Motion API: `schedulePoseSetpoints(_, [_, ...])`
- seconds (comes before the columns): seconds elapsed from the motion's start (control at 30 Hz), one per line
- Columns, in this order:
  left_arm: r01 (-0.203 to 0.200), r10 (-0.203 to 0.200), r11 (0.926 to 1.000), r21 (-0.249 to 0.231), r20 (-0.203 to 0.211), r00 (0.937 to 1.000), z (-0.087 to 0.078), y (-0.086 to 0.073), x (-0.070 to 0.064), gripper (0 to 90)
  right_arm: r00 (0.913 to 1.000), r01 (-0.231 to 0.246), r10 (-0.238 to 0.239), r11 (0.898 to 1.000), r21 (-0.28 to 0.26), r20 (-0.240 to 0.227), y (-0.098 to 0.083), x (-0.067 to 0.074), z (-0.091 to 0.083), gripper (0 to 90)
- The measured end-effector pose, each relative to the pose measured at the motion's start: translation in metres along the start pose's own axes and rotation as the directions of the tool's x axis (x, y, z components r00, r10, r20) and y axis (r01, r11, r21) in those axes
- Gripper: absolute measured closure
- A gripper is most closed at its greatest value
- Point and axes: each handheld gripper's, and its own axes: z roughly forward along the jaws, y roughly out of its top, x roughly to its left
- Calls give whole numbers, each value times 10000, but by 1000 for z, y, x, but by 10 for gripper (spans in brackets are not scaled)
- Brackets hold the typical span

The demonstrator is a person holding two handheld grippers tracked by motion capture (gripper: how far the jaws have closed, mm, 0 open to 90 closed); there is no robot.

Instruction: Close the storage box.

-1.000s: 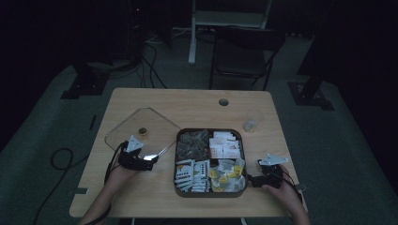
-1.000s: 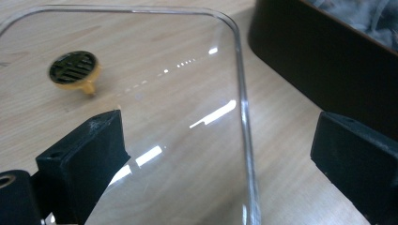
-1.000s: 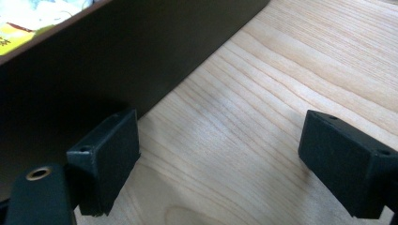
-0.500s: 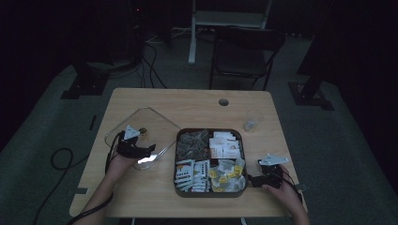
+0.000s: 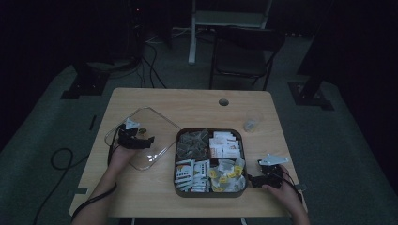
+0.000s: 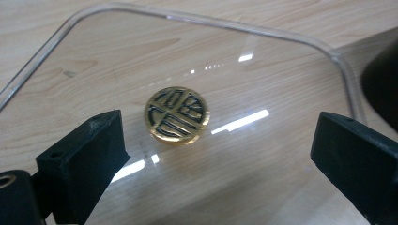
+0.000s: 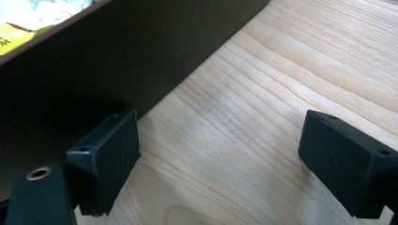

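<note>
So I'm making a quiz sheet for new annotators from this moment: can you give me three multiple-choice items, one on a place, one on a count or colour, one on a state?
1. Where does the clear lid lie?
A. On the table, left of the tray
B. On top of the tray
C. On the chair

2. How many compartments does the dark tray have?
A. Two
B. Four
C. Six

3. How do the left tongs stand?
A. Shut on the lid's knob
C. Shut on a packet
B. Open, with the gold knob between the jaws, untouched

Answers:
1 A: the high view shows the lid flat on the wood beside the tray.
2 B: dividers split it into four.
3 B: the left gripper view shows gaps on both sides of the knob.
</note>
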Motion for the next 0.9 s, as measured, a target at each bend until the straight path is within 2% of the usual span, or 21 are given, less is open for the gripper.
schedulePoseSetpoints(0.13, [56, -55, 10000, 38, -183, 9998, 5, 3, 3, 65, 10000, -3, 3, 10000, 0, 0, 0, 0, 0, 123])
schedulePoseSetpoints(0.2, [108, -110, 9999, -76, -261, 9996, 6, 3, 4, 145, 10000, 0, 0, 10000, -1, -1, 0, 0, 0, 122])
schedulePoseSetpoints(0.27, [97, -99, 9999, -66, -358, 9993, 7, 3, 5, 178, 10000, 0, 0, 10000, 0, 0, 0, 0, 0, 123])
schedulePoseSetpoints(0.3, [98, -98, 9999, -22, -254, 9996, 8, 3, 6, 178, 10000, 1, -1, 10000, 0, -1, 0, 0, 0, 123])
schedulePoseSetpoints(0.33, [34, -32, 10000, 51, -376, 9993, 9, 3, 7, 271, 10000, -8, 8, 10000, 0, 1, 0, 0, 0, 123])
schedulePoseSetpoints(0.37, [44, -40, 10000, 86, -429, 9991, 10, 3, 7, 271, 10000, -8, 8, 10000, 0, 1, 0, 0, 0, 123])
schedulePoseSetpoints(0.5, [108, -99, 9998, 156, -517, 9986, 13, 3, 9, 388, 10000, -10, 10, 10000, -1, 4, 0, 0, 0, 124])
schedulePoseSetpoints(0.53, [115, -109, 9998, 153, -422, 9991, 14, 3, 10, 414, 10000, -11, 11, 10000, -1, 5, 0, 0, 0, 123])
schedulePoseSetpoints(0.63, [-112, 124, 9997, 219, -546, 9984, 16, 3, 8, 466, 10000, -9, 9, 10000, -2, 5, 0, 0, 0, 124])
schedulePoseSetpoints(0.67, [-97, 108, 9998, 199, -553, 9984, 16, 3, 8, 517, 10000, -10, 10, 10000, -3, 2, 0, 0, 0, 123])
schedulePoseSetpoints(0.8, [-160, 182, 9994, 291, -763, 9969, 17, 6, 6, 547, 10000, -6, 6, 10000, -1, 4, 0, 0, 0, 124])
schedulePoseSetpoints(0.83, [-112, 138, 9995, 297, -874, 9961, 17, 6, 6, 586, 10000, -4, 4, 10000, -3, 5, 0, 0, 0, 124])
schedulePoseSetpoints(0.9, [-75, 102, 9995, 311, -889, 9960, 18, 6, 7, 586, 10000, -8, 8, 10000, -3, 5, 0, 0, 0, 123])
